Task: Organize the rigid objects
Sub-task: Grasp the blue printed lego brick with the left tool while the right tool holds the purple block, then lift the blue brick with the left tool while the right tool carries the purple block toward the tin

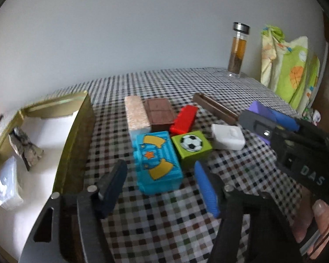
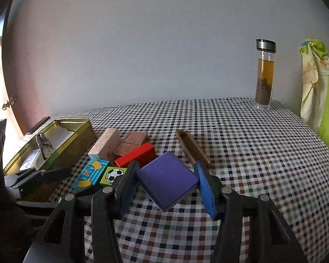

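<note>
Gold tin [image 1: 76,131] at far left, open, its near end cut off by the frame; inside, a crumpled grey-brown scrap [image 1: 25,151] and a pale packet [image 1: 7,184], both too blurred to identify; left gripper [image 1: 162,186] has jaws partway open around the turquoise block [image 1: 156,162], one pad on each side; contact not clear, block sits on the checked cloth [image 1: 164,219]; behind it a beige block [image 1: 136,114] touching a brown block [image 1: 160,116]; red block [image 1: 184,119] leans beside them; green soccer-ball cube [image 1: 192,145] just right of the turquoise one; white piece [image 1: 228,137] near it, shape unclear; brown comb-like bar [image 2: 193,149] further back; right gripper [image 2: 166,186] clamps the purple block [image 2: 167,183], tilted, lifted off the cloth; person's fingers [image 1: 318,214] cut off at lower right; tea bottle [image 2: 264,74] upright at the far edge; green patterned fabric [image 2: 324,100] partly out of frame.
</note>
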`<state>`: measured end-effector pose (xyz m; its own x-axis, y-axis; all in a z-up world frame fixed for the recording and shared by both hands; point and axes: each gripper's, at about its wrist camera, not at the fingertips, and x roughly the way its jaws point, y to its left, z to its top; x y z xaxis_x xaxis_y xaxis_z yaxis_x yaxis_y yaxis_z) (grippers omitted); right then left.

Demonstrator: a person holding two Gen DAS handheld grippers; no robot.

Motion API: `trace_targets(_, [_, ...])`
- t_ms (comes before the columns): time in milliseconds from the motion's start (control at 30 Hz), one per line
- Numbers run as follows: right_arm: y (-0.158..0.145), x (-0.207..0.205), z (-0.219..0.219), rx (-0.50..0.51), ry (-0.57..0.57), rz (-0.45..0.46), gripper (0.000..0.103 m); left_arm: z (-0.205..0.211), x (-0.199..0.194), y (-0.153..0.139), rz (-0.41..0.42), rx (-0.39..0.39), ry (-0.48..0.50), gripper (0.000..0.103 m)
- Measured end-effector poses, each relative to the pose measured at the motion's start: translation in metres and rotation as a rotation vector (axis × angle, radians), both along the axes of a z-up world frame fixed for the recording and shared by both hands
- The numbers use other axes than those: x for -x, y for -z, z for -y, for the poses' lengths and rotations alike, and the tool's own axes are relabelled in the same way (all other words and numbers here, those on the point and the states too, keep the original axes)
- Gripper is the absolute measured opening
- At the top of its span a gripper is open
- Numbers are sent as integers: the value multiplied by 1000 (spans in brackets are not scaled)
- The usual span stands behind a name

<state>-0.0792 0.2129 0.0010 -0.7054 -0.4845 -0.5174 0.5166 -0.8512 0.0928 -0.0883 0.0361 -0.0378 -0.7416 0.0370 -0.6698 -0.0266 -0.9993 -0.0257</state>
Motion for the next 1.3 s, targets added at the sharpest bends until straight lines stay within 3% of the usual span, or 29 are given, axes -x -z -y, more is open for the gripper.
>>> trace_targets(67, [-1, -1, 0, 0, -2, -6, 55, -3, 0, 1, 9, 12, 9, 64])
trace_targets(167, [-1, -2, 0, -5, 1, -14, 55, 4, 9, 8, 64, -20, 0, 64])
trace_targets(433, [0, 1, 3, -24, 6, -4, 55, 17, 27, 15, 112, -75, -37, 63])
trace_targets(500, [1, 2, 6, -34, 5, 2, 55, 18, 31, 20, 144, -93, -21, 47])
trace_targets(533, [2, 2, 7, -39, 6, 3, 55, 18, 31, 20, 145, -96, -24, 45])
trace_targets(667, [1, 0, 9, -40, 8, -7, 55, 23, 24, 18, 111, -125, -23, 41])
trace_targets(1300, [-9, -16, -6, 28, 31, -109, 55, 28, -5, -7, -93, -124, -37, 41])
